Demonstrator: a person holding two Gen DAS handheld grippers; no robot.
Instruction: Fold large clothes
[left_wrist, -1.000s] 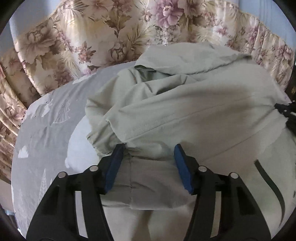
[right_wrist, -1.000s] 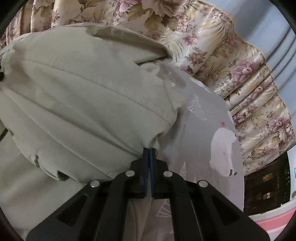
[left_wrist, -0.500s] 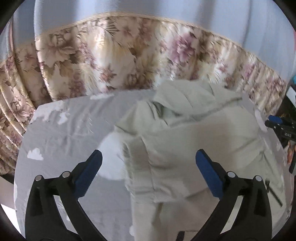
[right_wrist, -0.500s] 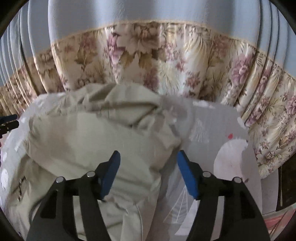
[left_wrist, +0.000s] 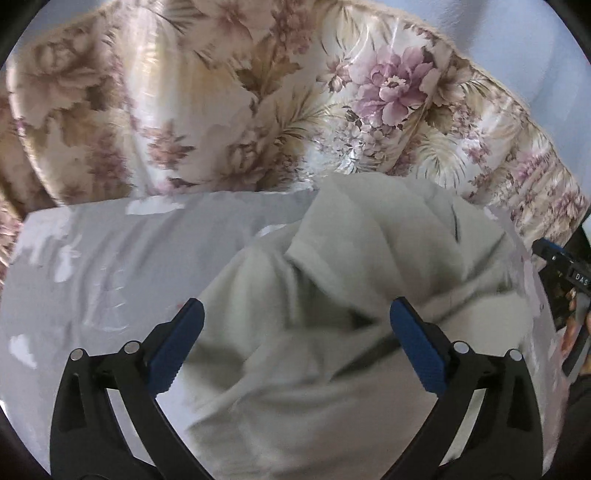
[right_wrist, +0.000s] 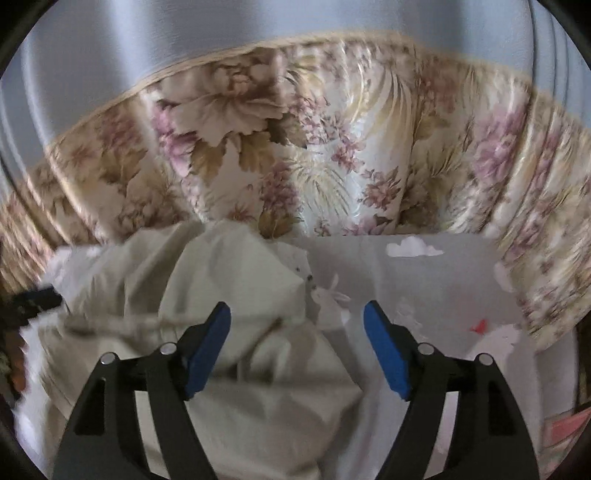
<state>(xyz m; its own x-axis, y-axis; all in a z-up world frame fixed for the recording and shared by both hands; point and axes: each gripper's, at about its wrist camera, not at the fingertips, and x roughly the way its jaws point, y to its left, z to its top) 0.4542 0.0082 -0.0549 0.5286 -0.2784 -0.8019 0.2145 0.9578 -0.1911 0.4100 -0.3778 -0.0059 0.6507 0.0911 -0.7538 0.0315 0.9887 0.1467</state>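
Grippers spread, nothing pinched, over the rumpled pale-green cotton jacket (left_wrist: 332, 332).
Left hand-held gripper (left_wrist: 295, 345) and right hand-held gripper (right_wrist: 297, 347) needed matching edges on the grey printed bedsheet (left_wrist: 110, 258).

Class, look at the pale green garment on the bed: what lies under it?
The garment lies crumpled on a grey printed bedsheet, which shows around it. Whatever lies beneath its folds, sheet or otherwise, is covered. Both grippers hover open above.

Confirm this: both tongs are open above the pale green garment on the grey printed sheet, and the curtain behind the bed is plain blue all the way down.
One detail is wrong. The curtain is floral along its lower part, as the right wrist view shows. The rest holds: left tongs and right tongs are open over the pale green garment on the grey printed sheet.
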